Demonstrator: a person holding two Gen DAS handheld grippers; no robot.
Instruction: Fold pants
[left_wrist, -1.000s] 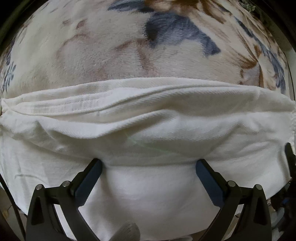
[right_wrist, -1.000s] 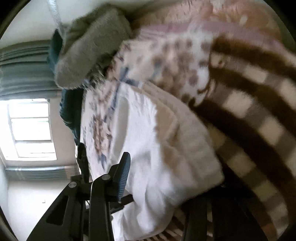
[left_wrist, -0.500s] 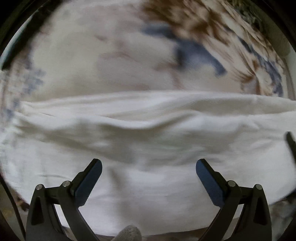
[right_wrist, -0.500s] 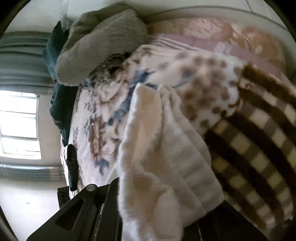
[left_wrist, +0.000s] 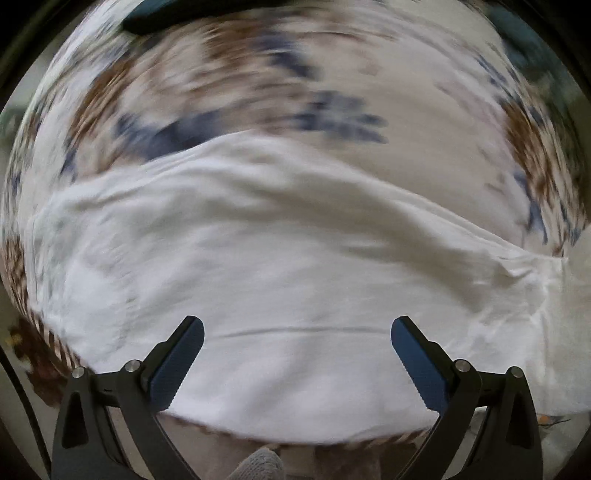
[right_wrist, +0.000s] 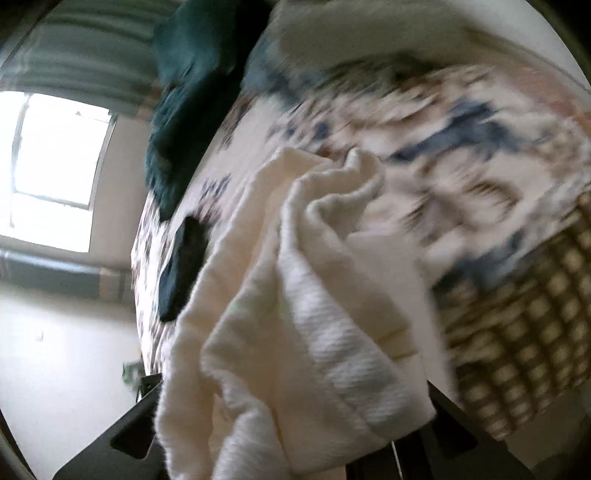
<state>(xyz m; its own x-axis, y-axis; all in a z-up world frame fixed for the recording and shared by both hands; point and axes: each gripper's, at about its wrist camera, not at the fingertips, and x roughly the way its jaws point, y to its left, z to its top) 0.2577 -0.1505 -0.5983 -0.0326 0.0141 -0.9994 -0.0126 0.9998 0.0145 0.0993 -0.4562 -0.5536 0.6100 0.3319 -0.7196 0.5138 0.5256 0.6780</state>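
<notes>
The white pants (left_wrist: 280, 266) lie spread across a floral blanket (left_wrist: 424, 122) in the blurred left wrist view. My left gripper (left_wrist: 297, 350) hangs above them, pointing down, open, with nothing between its blue pads (left_wrist: 177, 365). In the right wrist view a bunched cream fold of the pants (right_wrist: 303, 332) rises out of my right gripper (right_wrist: 295, 454). That gripper is shut on the fabric, and the cloth hides its fingertips. Only the black arms of the gripper show at either side.
A dark teal garment (right_wrist: 184, 92) lies at the far end of the bed. A black object (right_wrist: 184, 266) rests on the floral blanket (right_wrist: 461, 155). A brown-checked blanket (right_wrist: 535, 350) covers the right side. A bright window (right_wrist: 55, 166) stands at the left.
My right gripper has shut on a fold of the pants and lifted it off the bed. My left gripper stayed open and swept up and across above the pants.
</notes>
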